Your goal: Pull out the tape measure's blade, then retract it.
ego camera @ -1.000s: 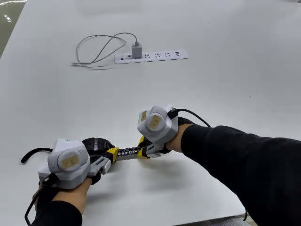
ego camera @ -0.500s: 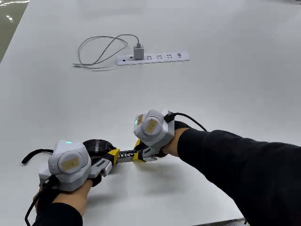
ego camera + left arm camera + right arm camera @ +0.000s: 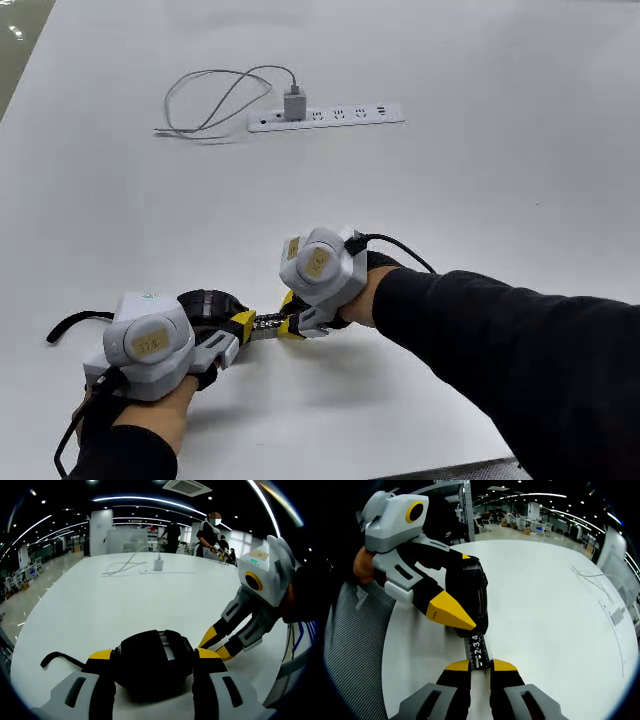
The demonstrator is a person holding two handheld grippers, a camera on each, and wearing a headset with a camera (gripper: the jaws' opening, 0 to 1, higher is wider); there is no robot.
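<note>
- Blade (image 3: 476,651): tip hidden between the clamped jaws of the right gripper (image 3: 480,666); end hook not verifiable.
- Tape measure (image 3: 207,303): near side of its case covered by the left gripper (image 3: 155,655) in the head view.
- Power strip (image 3: 325,116): markings too small to read.

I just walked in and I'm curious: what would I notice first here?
Two grey-and-yellow grippers meet near the front of the white table: the left gripper clamps a black tape measure, and the right gripper pinches the short bit of blade sticking out. Farther back lies a white power strip with a charger plugged in.
</note>
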